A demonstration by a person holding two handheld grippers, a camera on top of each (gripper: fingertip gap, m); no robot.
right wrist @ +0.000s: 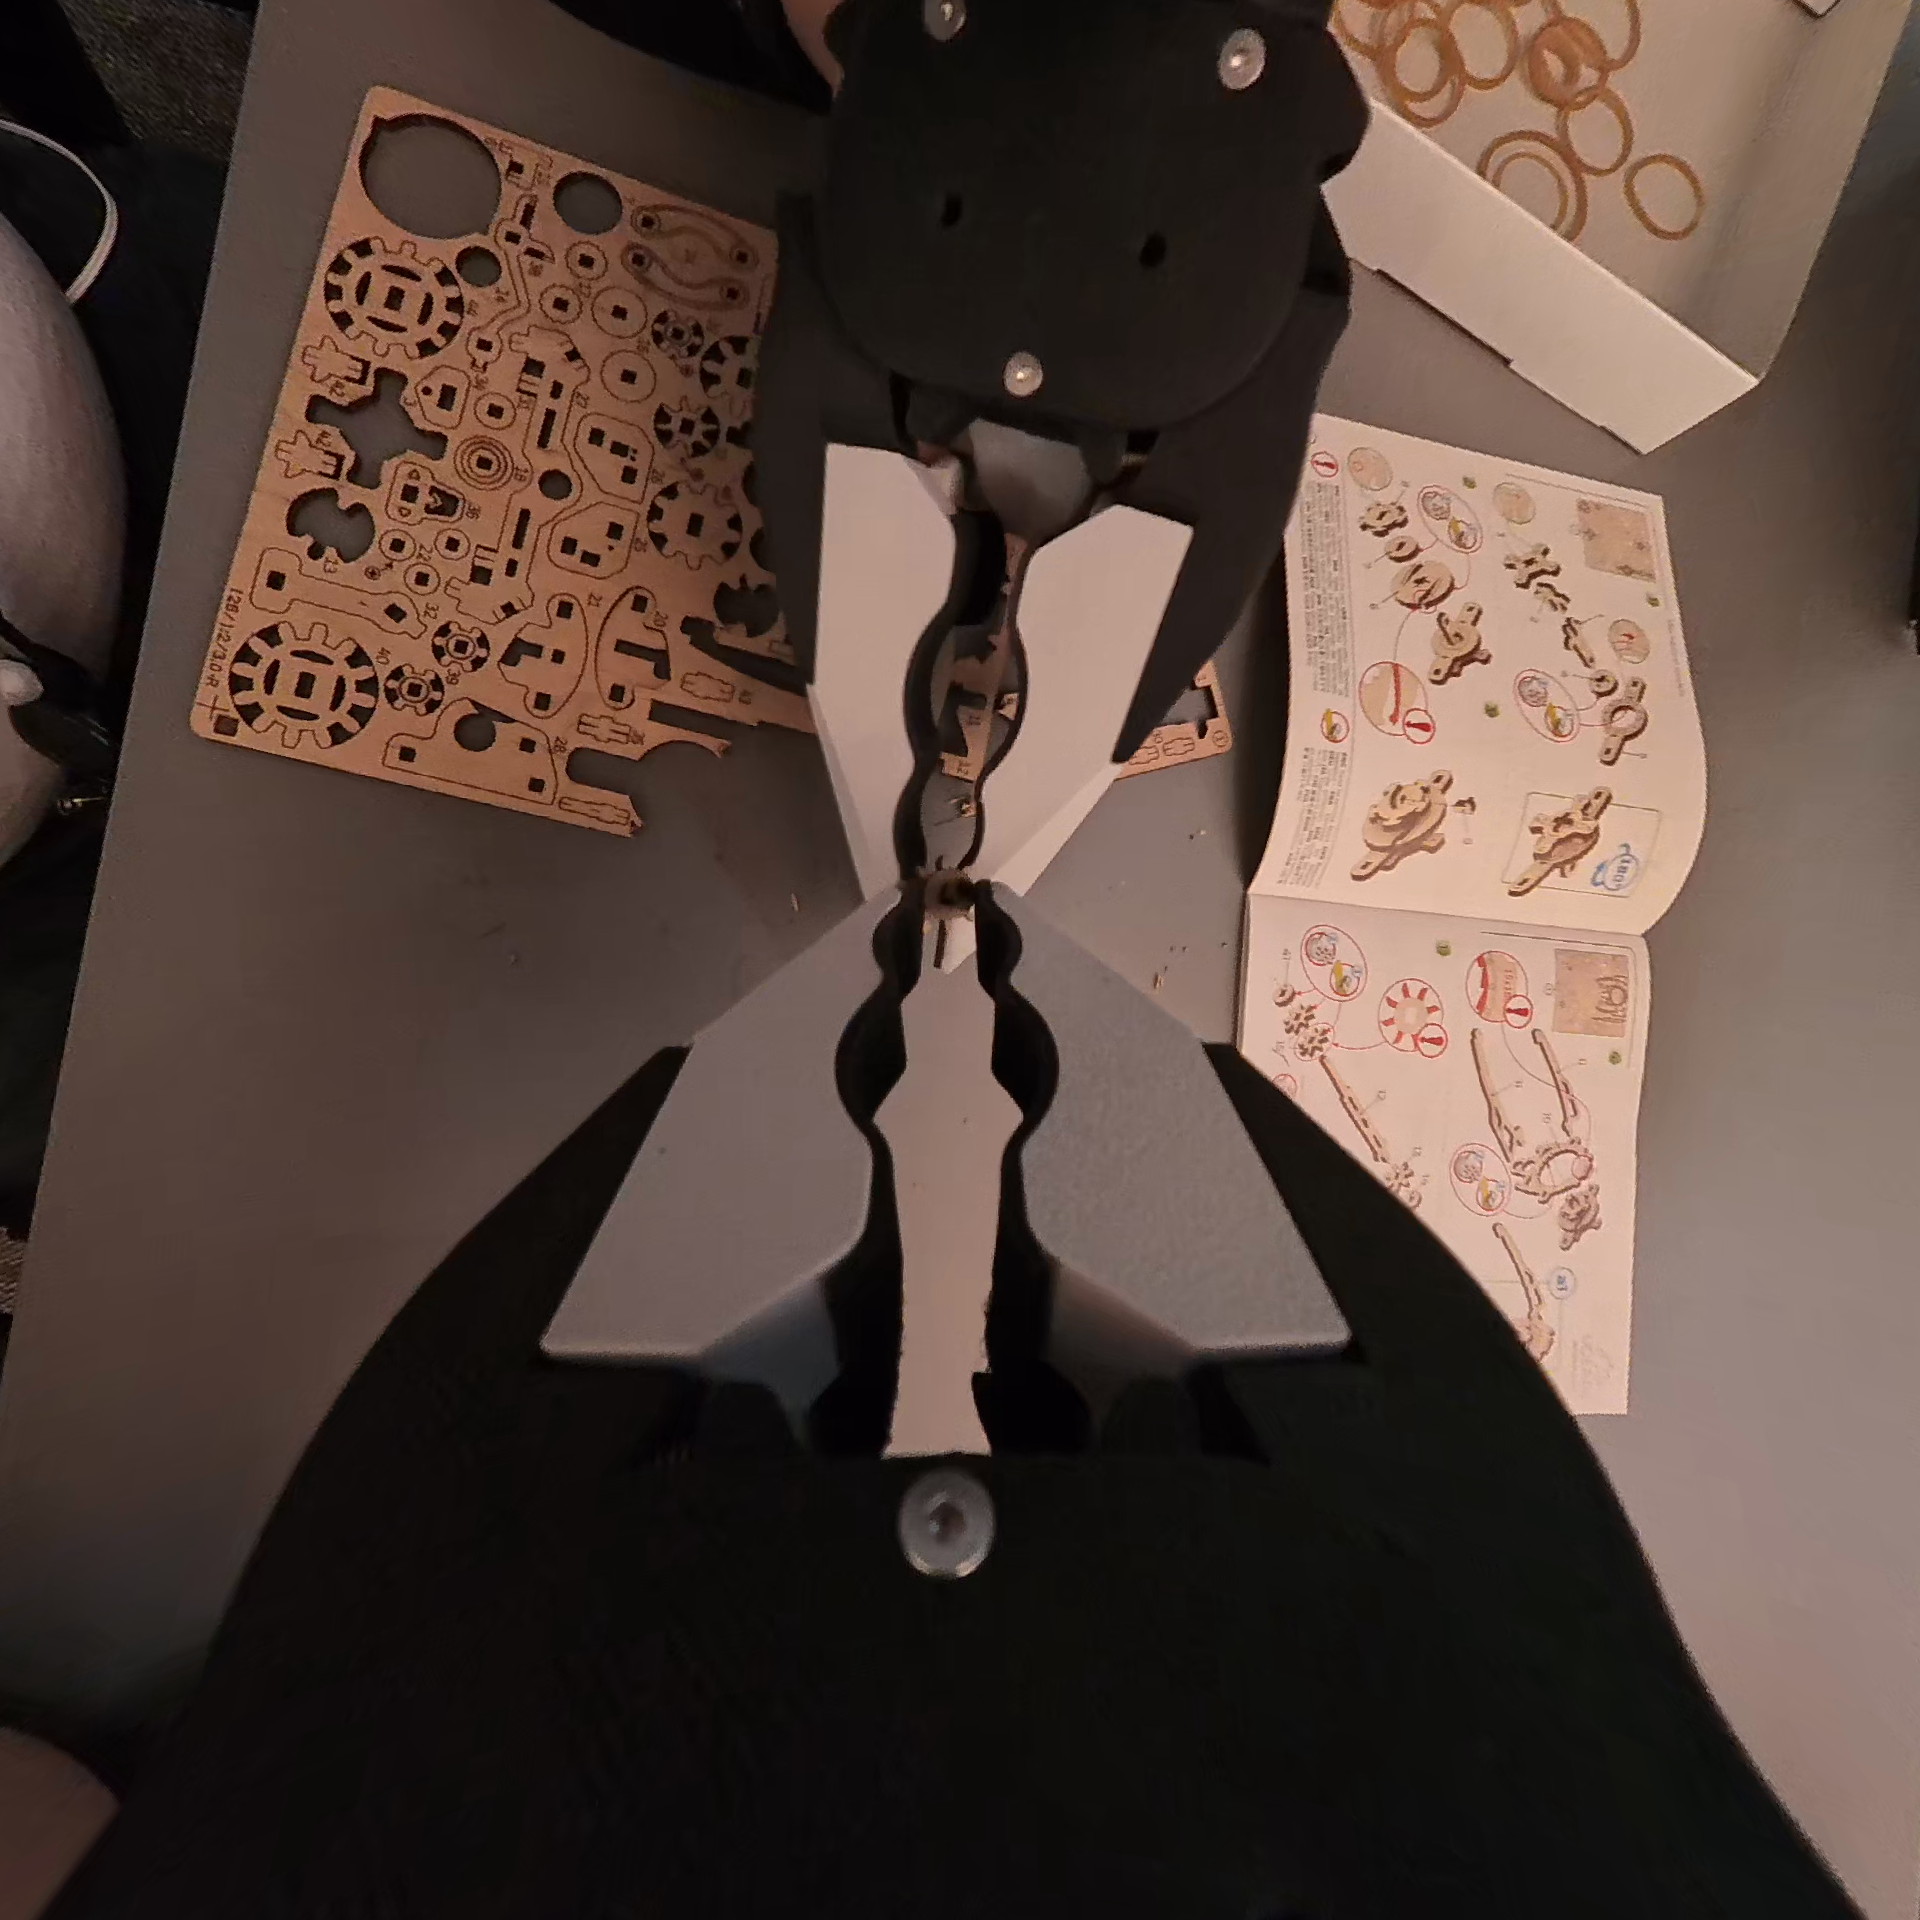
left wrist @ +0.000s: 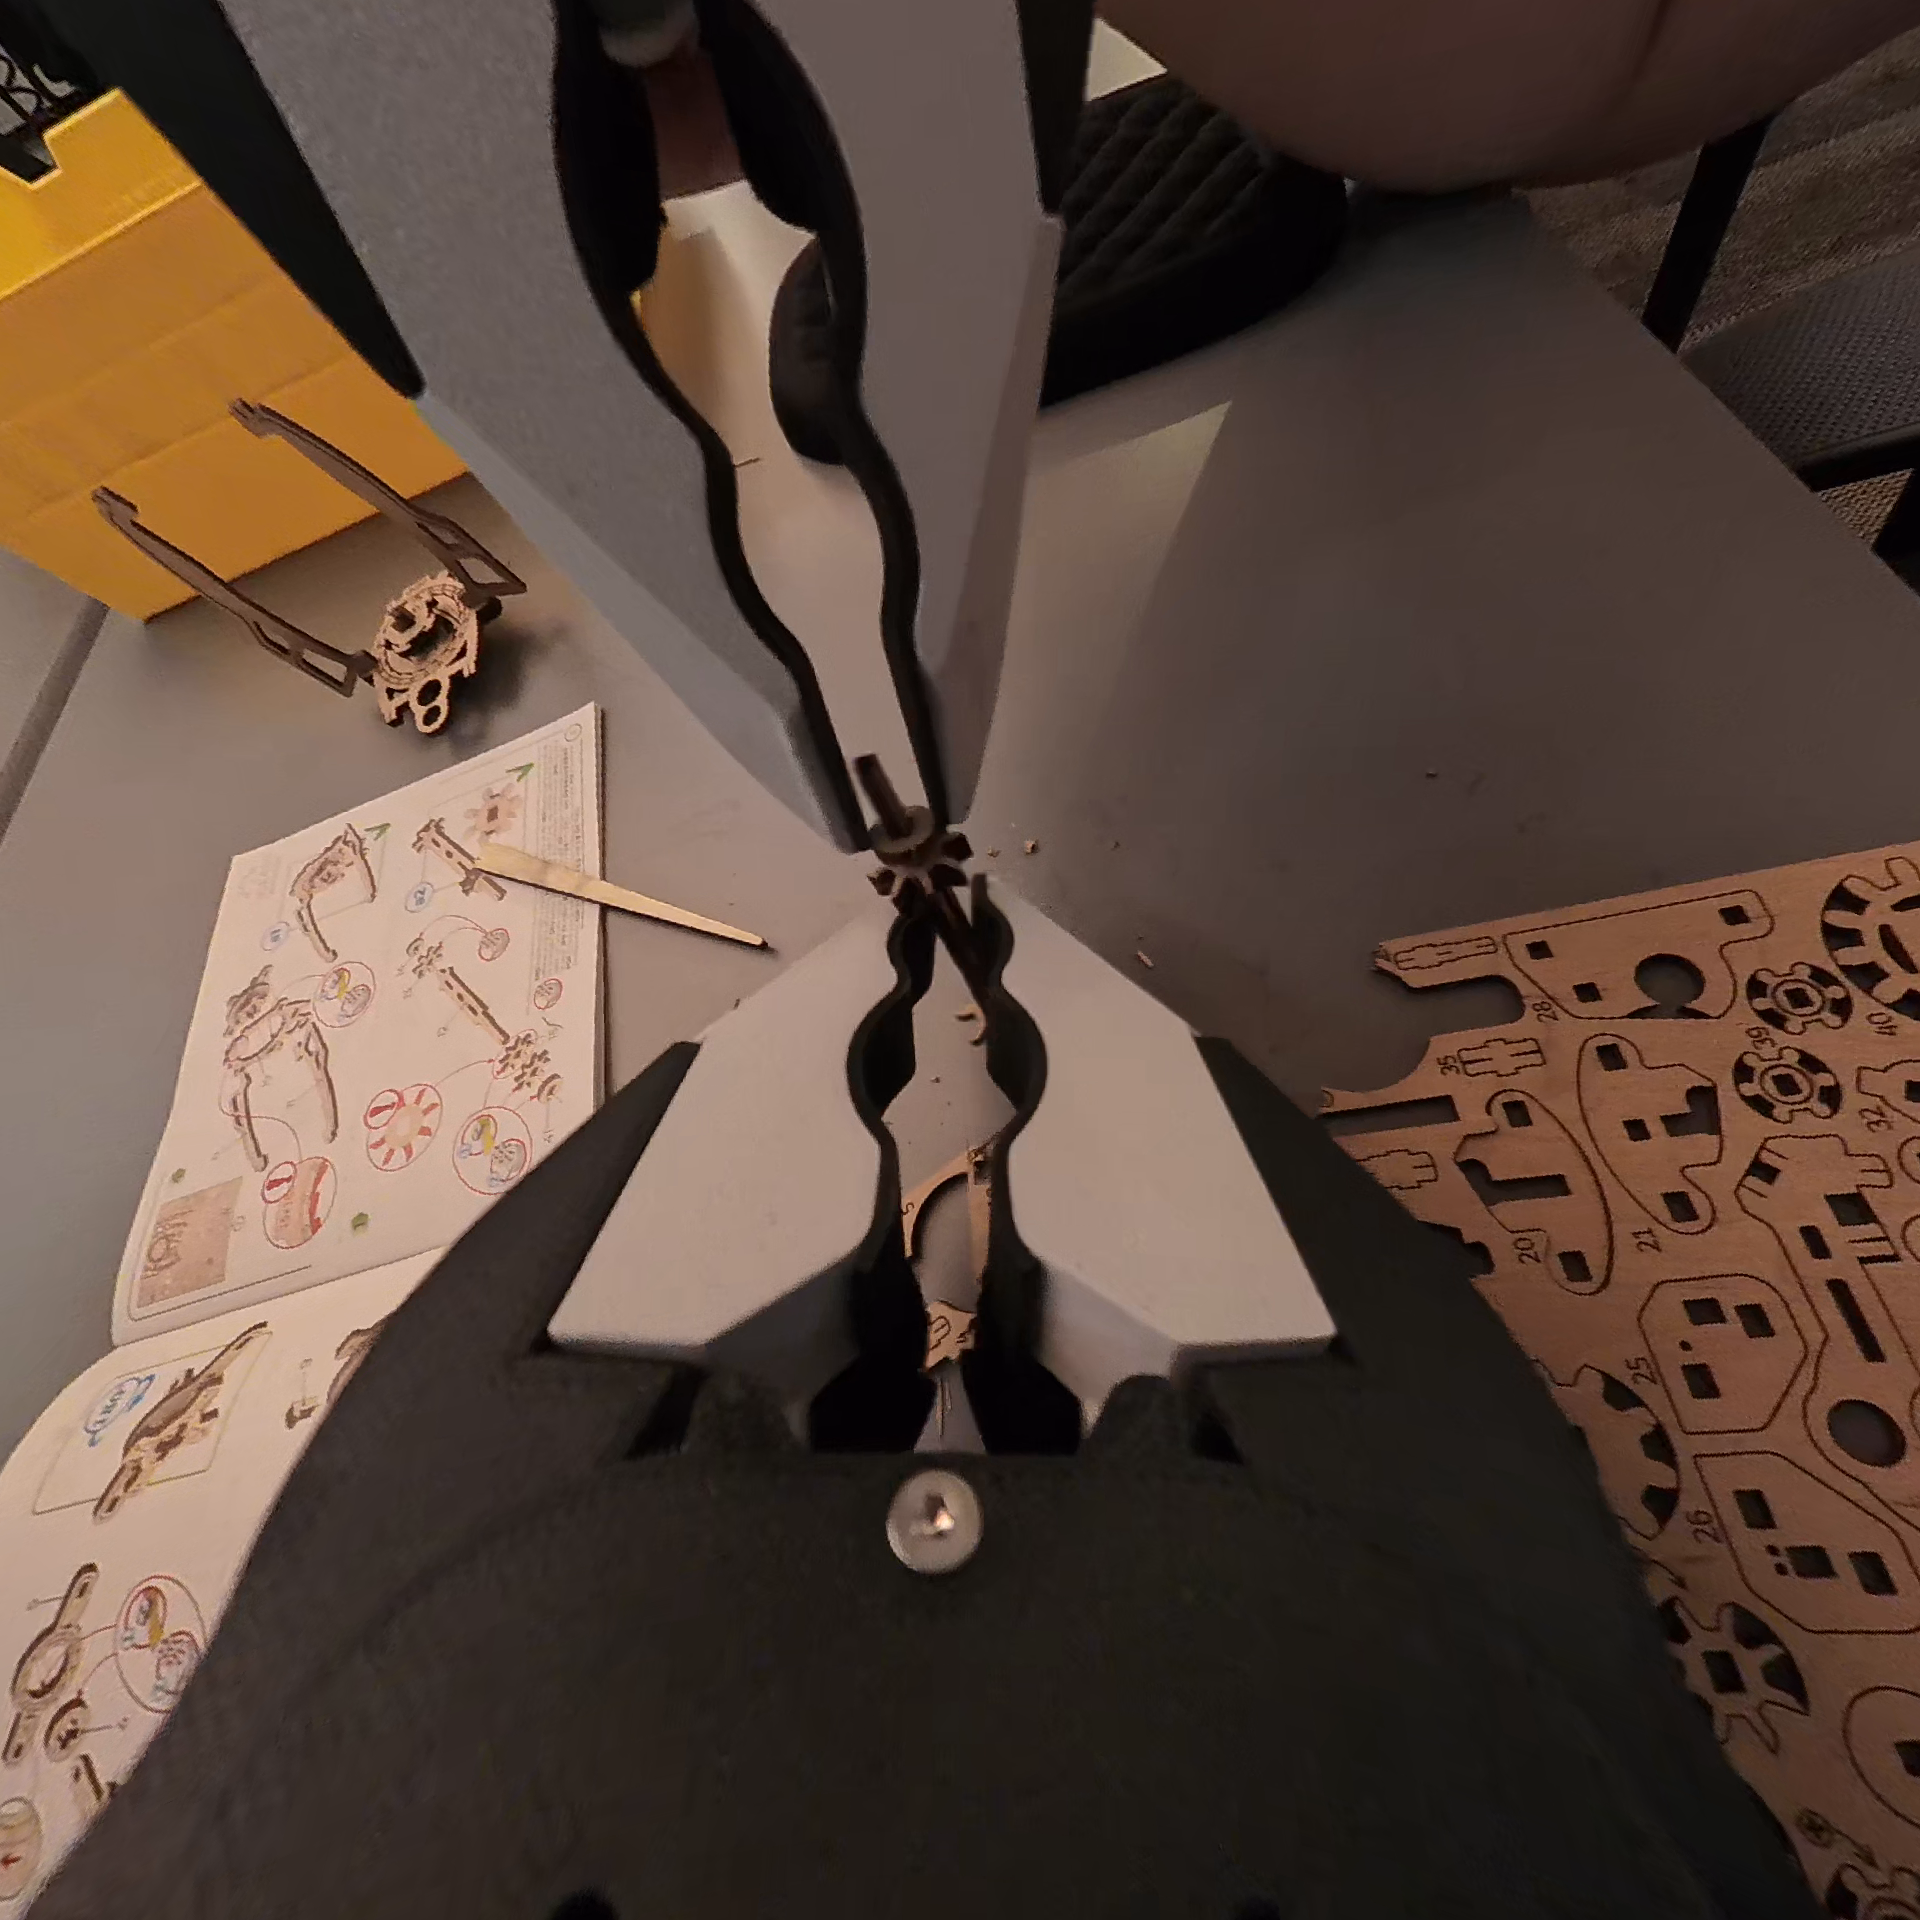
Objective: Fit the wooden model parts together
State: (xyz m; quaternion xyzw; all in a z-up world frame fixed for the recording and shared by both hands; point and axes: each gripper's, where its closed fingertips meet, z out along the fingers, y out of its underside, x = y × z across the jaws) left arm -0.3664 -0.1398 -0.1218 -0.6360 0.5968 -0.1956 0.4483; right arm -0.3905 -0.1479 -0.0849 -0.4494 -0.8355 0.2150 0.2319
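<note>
Tip to tip over the grey table (left wrist: 1299, 644), the left gripper (left wrist: 940, 914) pinches a slim dark wooden axle (left wrist: 961, 961) and the right gripper (right wrist: 951, 920) clamps a small toothed wooden gear (left wrist: 912, 840): any skew risks snapping it.

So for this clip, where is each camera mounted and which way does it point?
Left wrist view: on the left gripper, looking down its fingers at the gear-and-axle piece, the right gripper opposite; a blurred limb at top right.
Right wrist view: on the right gripper, facing the left gripper tip to tip.
Shared: both grippers, parts sheet, instruction booklet, grey table.
</note>
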